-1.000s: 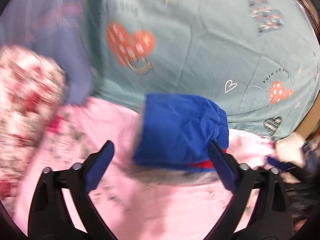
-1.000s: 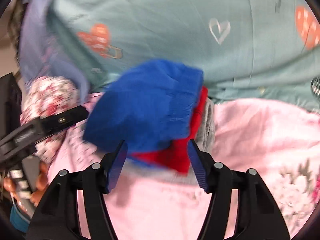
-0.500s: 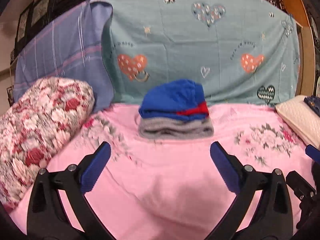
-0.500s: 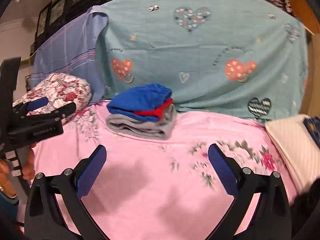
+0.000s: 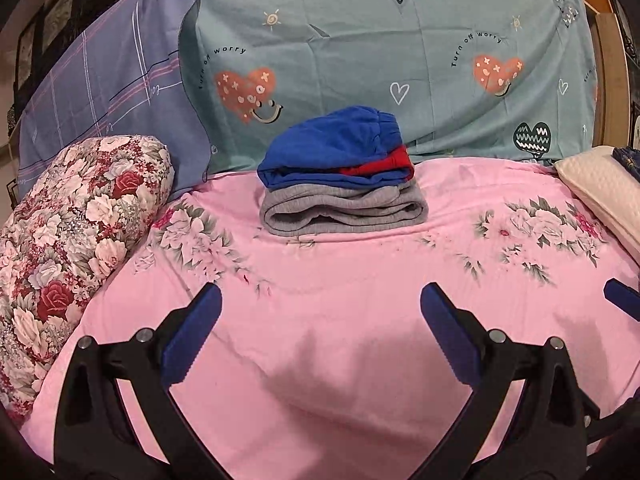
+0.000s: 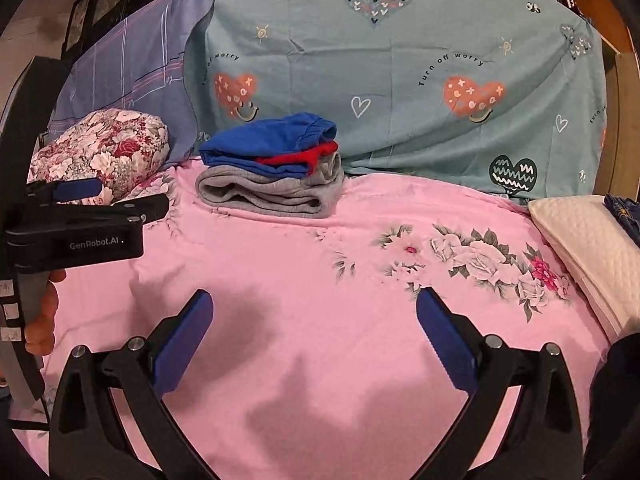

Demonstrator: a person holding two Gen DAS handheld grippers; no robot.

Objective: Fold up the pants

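**Pants folded and stacked; both claws empty above the bed**

Taking the stack (image 5: 340,176) as the landmark: well to its left lies the floral bolster (image 5: 76,232), with the lilac pillow (image 5: 112,92) behind that. The stack itself sits at the far edge of the pink sheet (image 5: 340,280), touching the teal cover (image 5: 380,40) behind it. The blue pants (image 5: 332,144) are on top, a red layer (image 5: 384,166) shows along their right side, and the grey pants (image 5: 340,212) lie underneath. Well to the right of the stack is the white pillow (image 5: 600,192).

Nearer than the stack and well apart from it, the left claw (image 5: 320,332) is spread wide and holds nothing; the right claw (image 6: 314,336) is the same.

The folding looks finished. The risks from here are small. The blue top layer is humped and sits off-centre, so a nudge from either claw, or a press on the soft mattress nearby, could tip it off or let the fold spring open. Reaching back in to tidy it could drag the red layer out.
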